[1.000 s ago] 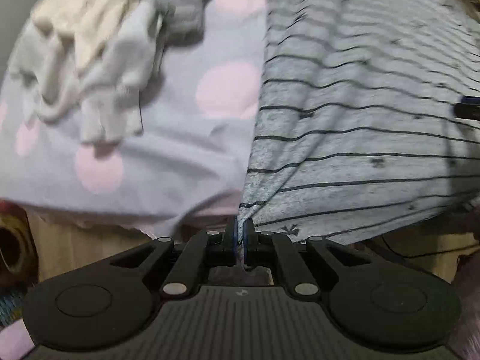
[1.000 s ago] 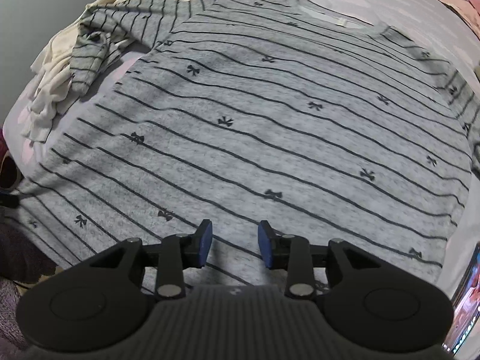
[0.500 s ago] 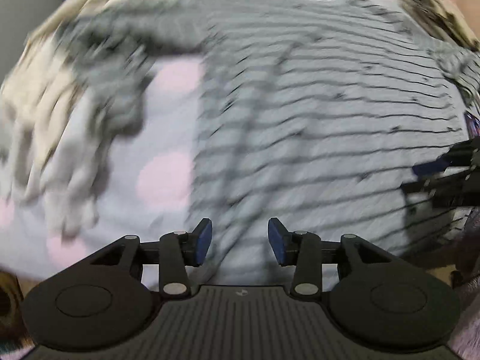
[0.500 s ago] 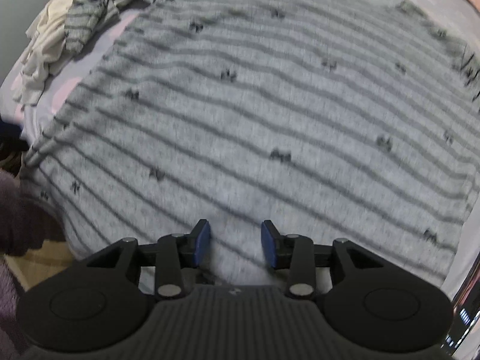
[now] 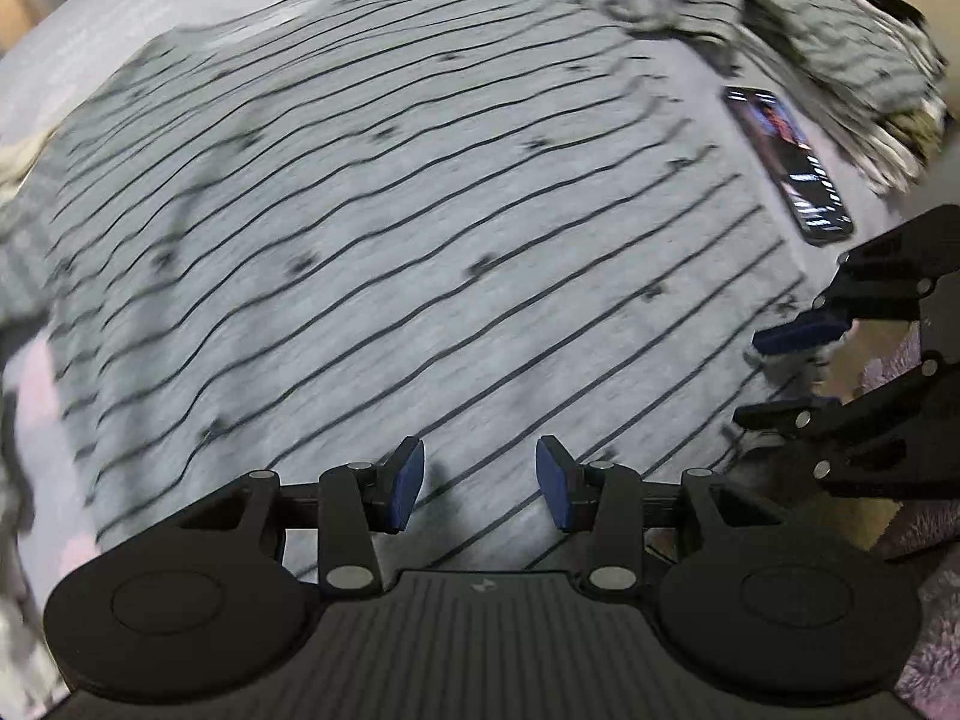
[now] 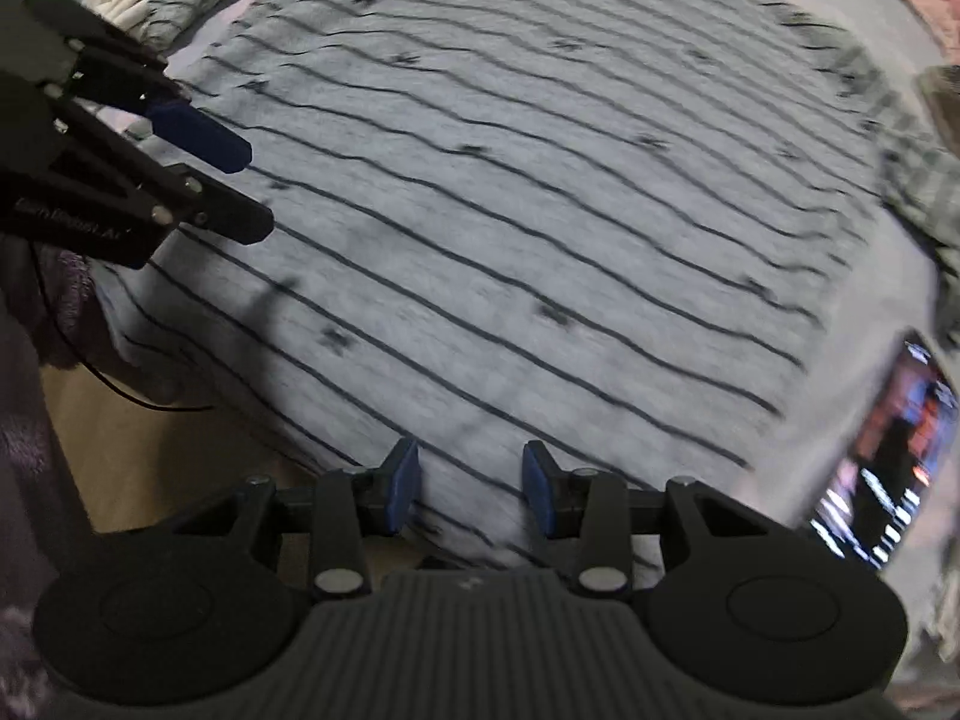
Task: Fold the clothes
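A grey long-sleeved shirt [image 5: 420, 228] with thin dark stripes and small bows lies spread flat on the bed. My left gripper [image 5: 480, 483] is open just above its lower hem, holding nothing. My right gripper [image 6: 469, 492] is also open and empty over the hem edge of the shirt [image 6: 510, 210]. Each gripper shows in the other's view: the right gripper [image 5: 762, 375] at the shirt's right corner, the left gripper [image 6: 240, 186] at the left side. One sleeve [image 5: 810, 42] lies bunched at the far right.
A lit phone [image 5: 786, 162] lies on the pale bedcover right of the shirt, seen again as the phone [image 6: 888, 456] close to my right gripper. Pale clothes [image 6: 126, 0] are piled at the far left. A black cable [image 6: 120, 396] crosses the wooden surface below the bed edge.
My left gripper let go of the shirt's hem corner, opened, and swung right over the shirt. My right gripper stayed open and dropped toward the hem, bringing the phone into view.
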`<action>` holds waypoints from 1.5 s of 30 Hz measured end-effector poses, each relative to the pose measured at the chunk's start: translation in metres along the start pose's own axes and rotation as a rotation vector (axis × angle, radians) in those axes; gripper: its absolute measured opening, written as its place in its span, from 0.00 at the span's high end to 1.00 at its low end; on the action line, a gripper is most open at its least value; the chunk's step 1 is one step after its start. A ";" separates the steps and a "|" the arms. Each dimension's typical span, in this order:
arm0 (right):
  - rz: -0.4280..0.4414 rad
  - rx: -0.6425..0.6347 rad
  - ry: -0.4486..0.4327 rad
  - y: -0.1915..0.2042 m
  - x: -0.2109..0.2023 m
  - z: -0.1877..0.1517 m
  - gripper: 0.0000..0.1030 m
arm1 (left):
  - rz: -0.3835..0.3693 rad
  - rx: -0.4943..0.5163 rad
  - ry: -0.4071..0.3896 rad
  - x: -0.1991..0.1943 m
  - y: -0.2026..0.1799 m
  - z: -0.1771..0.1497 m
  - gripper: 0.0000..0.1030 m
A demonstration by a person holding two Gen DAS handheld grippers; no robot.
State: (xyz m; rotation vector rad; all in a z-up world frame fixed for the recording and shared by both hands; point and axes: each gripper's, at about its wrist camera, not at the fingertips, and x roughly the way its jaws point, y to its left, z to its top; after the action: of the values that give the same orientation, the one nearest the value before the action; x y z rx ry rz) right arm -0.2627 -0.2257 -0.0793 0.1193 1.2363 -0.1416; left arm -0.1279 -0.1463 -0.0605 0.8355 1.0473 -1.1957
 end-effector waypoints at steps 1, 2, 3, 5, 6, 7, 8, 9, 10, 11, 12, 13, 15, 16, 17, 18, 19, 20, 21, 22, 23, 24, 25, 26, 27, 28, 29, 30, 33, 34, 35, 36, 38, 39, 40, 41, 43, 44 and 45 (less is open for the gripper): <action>-0.019 0.007 -0.006 -0.004 -0.003 -0.002 0.60 | -0.004 0.014 -0.002 0.000 -0.005 0.002 0.62; -0.038 0.014 -0.012 -0.008 -0.006 -0.003 0.60 | -0.008 0.028 -0.004 -0.001 -0.010 0.002 0.62; -0.058 0.021 -0.017 -0.012 -0.009 -0.005 0.59 | -0.011 0.037 -0.003 -0.001 -0.014 0.003 0.62; -0.096 0.034 -0.029 -0.019 -0.015 -0.008 0.57 | -0.017 0.052 0.000 0.001 -0.019 0.005 0.62; -0.115 0.041 -0.035 -0.023 -0.018 -0.009 0.55 | -0.018 0.058 0.001 0.001 -0.021 0.005 0.62; -0.131 0.052 -0.034 -0.028 -0.019 -0.010 0.54 | -0.017 0.062 0.002 0.001 -0.022 0.004 0.62; -0.144 0.065 -0.029 -0.034 -0.018 -0.009 0.53 | -0.014 0.063 0.001 0.001 -0.023 0.003 0.62; -0.158 0.078 -0.023 -0.039 -0.017 -0.009 0.51 | -0.011 0.064 -0.001 0.001 -0.024 0.002 0.62; -0.168 0.097 -0.015 -0.045 -0.015 -0.008 0.48 | -0.007 0.065 -0.002 0.001 -0.025 0.001 0.62; -0.177 0.121 -0.005 -0.051 -0.011 -0.007 0.48 | -0.003 0.063 -0.004 0.000 -0.025 -0.001 0.62; -0.184 0.144 0.009 -0.056 -0.007 -0.007 0.48 | 0.000 0.058 -0.004 -0.001 -0.023 -0.004 0.62; -0.178 0.160 0.024 -0.059 -0.003 -0.007 0.51 | 0.002 0.051 -0.004 -0.002 -0.021 -0.006 0.62; -0.153 0.185 0.051 -0.061 0.006 -0.007 0.64 | 0.008 0.034 -0.001 -0.003 -0.017 -0.010 0.62; -0.140 0.198 0.064 -0.062 0.010 -0.007 0.76 | 0.011 0.025 0.000 -0.004 -0.015 -0.012 0.62; -0.140 0.192 0.069 -0.059 0.011 -0.005 0.79 | 0.012 0.018 0.001 -0.004 -0.014 -0.014 0.62; -0.155 0.166 0.065 -0.053 0.009 -0.001 0.87 | 0.013 0.011 0.000 -0.004 -0.013 -0.015 0.62; -0.164 0.143 0.056 -0.046 0.007 0.003 0.89 | 0.014 0.007 -0.001 -0.005 -0.012 -0.016 0.62; -0.166 0.126 0.044 -0.039 0.003 0.007 0.89 | 0.016 0.004 -0.003 -0.005 -0.012 -0.017 0.62; -0.161 0.105 0.028 -0.031 -0.001 0.013 0.89 | 0.019 0.002 -0.005 -0.005 -0.012 -0.018 0.62; -0.151 0.083 0.009 -0.023 -0.005 0.020 0.89 | 0.023 0.000 -0.008 -0.006 -0.011 -0.019 0.62; -0.140 0.060 -0.010 -0.016 -0.010 0.026 0.89 | 0.026 -0.004 -0.011 -0.006 -0.010 -0.020 0.62; -0.131 0.036 -0.029 -0.007 -0.013 0.034 0.89 | 0.028 -0.009 -0.014 -0.006 -0.008 -0.021 0.62; -0.126 0.011 -0.041 0.001 -0.015 0.042 0.89 | 0.029 -0.017 -0.016 -0.006 -0.007 -0.022 0.62; -0.123 -0.012 -0.049 0.009 -0.014 0.050 0.89 | 0.031 -0.026 -0.017 -0.007 -0.005 -0.023 0.62; -0.120 -0.036 -0.057 0.017 -0.014 0.058 0.89 | 0.033 -0.034 -0.017 -0.007 -0.003 -0.024 0.62; -0.117 -0.059 -0.065 0.026 -0.014 0.066 0.88 | 0.036 -0.043 -0.017 -0.007 0.000 -0.025 0.62; -0.116 -0.077 -0.067 0.032 -0.011 0.074 0.88 | 0.040 -0.051 -0.018 -0.006 0.002 -0.026 0.62; -0.110 -0.088 -0.061 0.037 -0.007 0.080 0.86 | 0.044 -0.059 -0.017 -0.006 0.005 -0.028 0.62; -0.075 -0.110 -0.044 0.050 0.003 0.094 0.80 | 0.049 -0.080 -0.012 -0.005 0.012 -0.033 0.62; -0.063 -0.114 -0.039 0.055 0.003 0.096 0.75 | 0.050 -0.086 -0.010 -0.005 0.014 -0.034 0.62; -0.052 -0.117 -0.035 0.059 0.003 0.097 0.75 | 0.052 -0.092 -0.009 -0.005 0.016 -0.036 0.62; -0.049 -0.125 -0.036 0.063 0.003 0.097 0.74 | 0.054 -0.099 -0.007 -0.006 0.019 -0.037 0.62; -0.060 -0.143 -0.046 0.067 -0.001 0.094 0.69 | 0.060 -0.110 -0.003 -0.005 0.022 -0.038 0.62; -0.069 -0.145 -0.050 0.067 -0.003 0.091 0.67 | 0.060 -0.113 -0.001 -0.006 0.023 -0.039 0.62; -0.078 -0.147 -0.055 0.067 -0.005 0.088 0.67 | 0.059 -0.114 0.001 -0.006 0.024 -0.040 0.62; -0.085 -0.146 -0.057 0.065 -0.007 0.084 0.67 | 0.059 -0.116 0.003 -0.006 0.025 -0.041 0.62; -0.091 -0.138 -0.058 0.061 -0.010 0.075 0.66 | 0.054 -0.114 0.006 -0.006 0.025 -0.043 0.62; -0.088 -0.139 -0.055 0.059 -0.010 0.071 0.66 | 0.052 -0.112 0.008 -0.006 0.025 -0.044 0.62; -0.084 -0.145 -0.050 0.057 -0.011 0.066 0.66 | 0.050 -0.111 0.011 -0.006 0.025 -0.045 0.62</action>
State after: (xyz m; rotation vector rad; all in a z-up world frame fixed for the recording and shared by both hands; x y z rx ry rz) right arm -0.1949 -0.1802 -0.0462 -0.0617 1.1976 -0.1270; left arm -0.1121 -0.0974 -0.0698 0.7783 1.0851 -1.0824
